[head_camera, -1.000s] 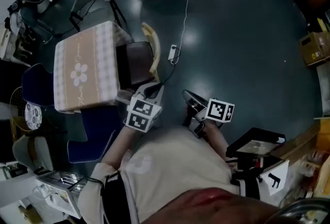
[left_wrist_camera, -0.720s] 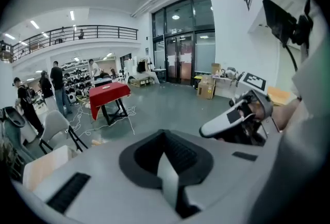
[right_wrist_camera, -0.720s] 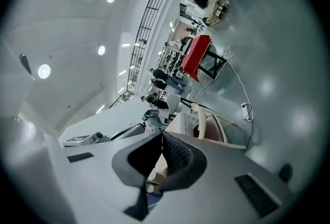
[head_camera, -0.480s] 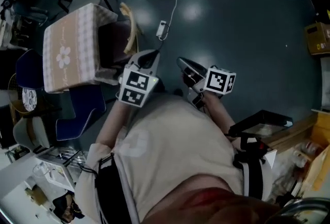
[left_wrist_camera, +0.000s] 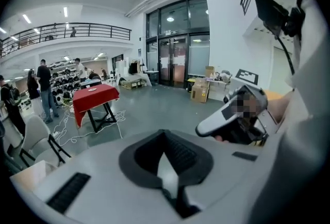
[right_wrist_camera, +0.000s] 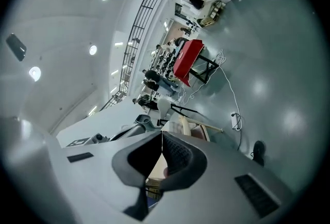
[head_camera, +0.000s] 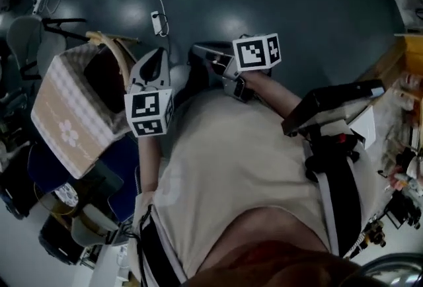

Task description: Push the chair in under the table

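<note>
Chair point(head_camera: 106, 78) right of table point(head_camera: 66, 119); touching

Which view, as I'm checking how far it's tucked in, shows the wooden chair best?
Head view: the wooden chair shows from above, against the cloth-covered table. Right gripper view catches its backrest; left gripper view misses it.

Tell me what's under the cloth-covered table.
The wooden-backed chair has its dark seat seemingly tucked under the table edge; a blue chair pokes out at another side. The tabletop hides the legs and how far either goes.

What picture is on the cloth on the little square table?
A white flower on a beige checked tablecloth. The head view shows it best.
</note>
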The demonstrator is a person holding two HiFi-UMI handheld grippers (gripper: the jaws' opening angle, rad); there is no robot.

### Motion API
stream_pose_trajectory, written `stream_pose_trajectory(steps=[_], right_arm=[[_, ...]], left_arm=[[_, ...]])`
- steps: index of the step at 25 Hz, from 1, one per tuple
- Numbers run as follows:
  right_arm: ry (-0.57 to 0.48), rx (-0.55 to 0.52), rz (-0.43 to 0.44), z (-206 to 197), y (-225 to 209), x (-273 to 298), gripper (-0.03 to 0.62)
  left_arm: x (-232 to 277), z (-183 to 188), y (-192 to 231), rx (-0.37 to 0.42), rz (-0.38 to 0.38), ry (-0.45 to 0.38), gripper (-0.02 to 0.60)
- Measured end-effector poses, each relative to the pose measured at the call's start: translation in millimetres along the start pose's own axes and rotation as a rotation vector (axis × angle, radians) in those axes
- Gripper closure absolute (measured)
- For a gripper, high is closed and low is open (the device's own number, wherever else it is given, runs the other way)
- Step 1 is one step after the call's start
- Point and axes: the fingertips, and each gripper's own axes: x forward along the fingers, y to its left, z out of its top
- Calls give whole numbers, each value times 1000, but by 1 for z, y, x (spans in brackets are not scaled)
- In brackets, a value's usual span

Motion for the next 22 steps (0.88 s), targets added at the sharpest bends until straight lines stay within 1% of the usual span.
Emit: stream_pose_trajectory(steps=[1, 3, 4, 5, 7, 9, 11, 14, 16, 19, 22], right_arm=[[-9, 8, -5, 10, -3, -2, 583], [-69, 39, -64, 26, -15, -22, 583], [-94, 48, -90, 35, -21, -31, 583], [-103, 48, -98, 46, -26, -36, 583], [-107, 48, -100, 68, -34, -43, 583], [-124, 87, -98, 90, -50, -49, 583], [-169, 113, -94, 120, -67, -51, 583], [-222, 119, -110, 155, -82, -45, 583], [-207, 115, -122, 177, -91, -33, 583], [-171, 139, -62, 207, -96, -13, 583], [-131, 133, -13, 217, -100, -12, 583]], left_arm=[[11, 8, -2, 13, -25, -4, 574], [41, 17, -15, 25, -132, 3, 574], [55, 19, -18, 21, -167, 13, 574], [65, 21, -16, 13, -172, 23, 574], [80, 28, -10, 8, -152, 35, 574], [102, 43, -1, 13, -131, 29, 574], [130, 60, 10, 24, -121, 19, 574], [162, 79, 23, 75, -153, 25, 574], [179, 89, 37, 90, -158, 34, 574], [197, 93, 54, 42, -131, 72, 574], [199, 97, 46, -31, -126, 77, 574]])
